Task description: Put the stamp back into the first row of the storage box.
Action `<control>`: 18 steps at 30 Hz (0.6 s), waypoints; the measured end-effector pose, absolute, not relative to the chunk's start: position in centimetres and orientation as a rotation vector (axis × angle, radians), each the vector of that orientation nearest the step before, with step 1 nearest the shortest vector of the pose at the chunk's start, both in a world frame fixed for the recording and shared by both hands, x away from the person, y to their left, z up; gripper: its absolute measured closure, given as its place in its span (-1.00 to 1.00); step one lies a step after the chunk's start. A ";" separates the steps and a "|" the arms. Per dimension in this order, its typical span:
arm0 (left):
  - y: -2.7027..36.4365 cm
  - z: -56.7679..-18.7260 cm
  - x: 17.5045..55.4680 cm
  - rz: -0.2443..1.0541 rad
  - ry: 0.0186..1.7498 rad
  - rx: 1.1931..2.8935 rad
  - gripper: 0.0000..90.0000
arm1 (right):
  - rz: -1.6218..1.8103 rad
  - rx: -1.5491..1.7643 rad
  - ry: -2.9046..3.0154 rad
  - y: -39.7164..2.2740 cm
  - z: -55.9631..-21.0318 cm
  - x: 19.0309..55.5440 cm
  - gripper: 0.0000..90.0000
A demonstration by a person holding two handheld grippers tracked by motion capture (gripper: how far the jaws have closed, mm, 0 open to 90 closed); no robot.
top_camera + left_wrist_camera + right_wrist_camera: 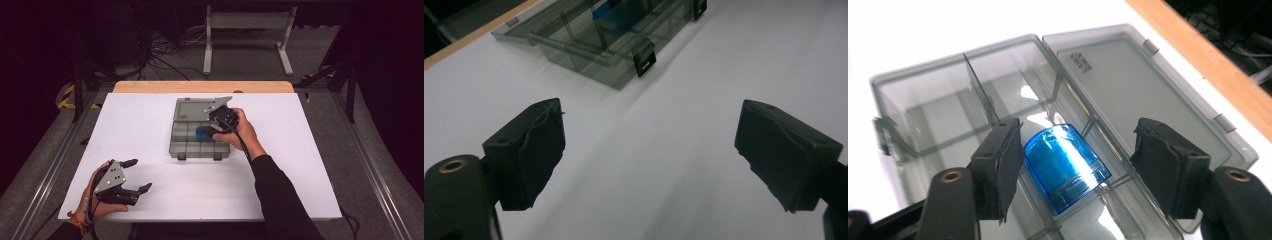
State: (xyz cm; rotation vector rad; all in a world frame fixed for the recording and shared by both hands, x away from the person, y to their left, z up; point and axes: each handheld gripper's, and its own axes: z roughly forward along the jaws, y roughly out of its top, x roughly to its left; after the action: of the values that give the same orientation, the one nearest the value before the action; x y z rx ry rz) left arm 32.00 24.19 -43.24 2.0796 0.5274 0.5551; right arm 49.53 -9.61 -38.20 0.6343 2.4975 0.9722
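Observation:
A grey see-through compartment box (176,145) lies open in the middle of the white table, with its lid (1128,75) folded flat toward the far side. A clear blue rounded piece (1063,165) lies in one of its middle compartments. My right gripper (1078,160) hovers over that compartment, open, with the blue piece between its jaws; the left pad is close beside it and the right pad stands clearly apart. My left gripper (141,175) rests at the table's near left corner, open with nothing between its pads (536,150). It faces the box (589,60).
Two black latches (180,156) hang on the box's near edge. A wooden strip (200,86) borders the table's far side. Beyond it, a white frame stand (247,30) and loose cables lie on the floor. The white tabletop (300,165) spreads around the box.

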 end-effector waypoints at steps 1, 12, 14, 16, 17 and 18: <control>23.9 -43.0 32.1 0.560 0.519 2.085 -0.69 | 0.989 0.635 2.483 -9.9 -37.9 49.2 -0.21; 22.3 -40.7 34.1 0.592 0.502 2.067 -0.70 | 1.110 0.661 2.340 -13.3 -36.1 45.8 -0.39; 21.9 -40.4 34.5 0.599 0.497 2.067 -0.70 | 1.130 0.665 2.327 -13.9 -35.9 45.3 -0.43; 21.7 -40.1 34.8 0.609 0.495 2.064 -0.71 | 1.144 0.664 2.314 -14.5 -35.8 44.8 -0.45; 21.7 -40.0 35.0 0.608 0.497 2.059 -0.71 | 1.145 0.662 2.311 -14.8 -35.7 44.6 -0.48; 21.6 -39.8 35.2 0.613 0.500 2.051 -0.71 | 1.144 0.661 2.301 -15.1 -35.6 44.4 -0.49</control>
State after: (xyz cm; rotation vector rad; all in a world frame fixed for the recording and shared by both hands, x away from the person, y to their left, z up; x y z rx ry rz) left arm 35.17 21.59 -39.81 2.0513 0.5000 0.6126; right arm 44.39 -15.08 -35.64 0.6614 2.3006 1.1443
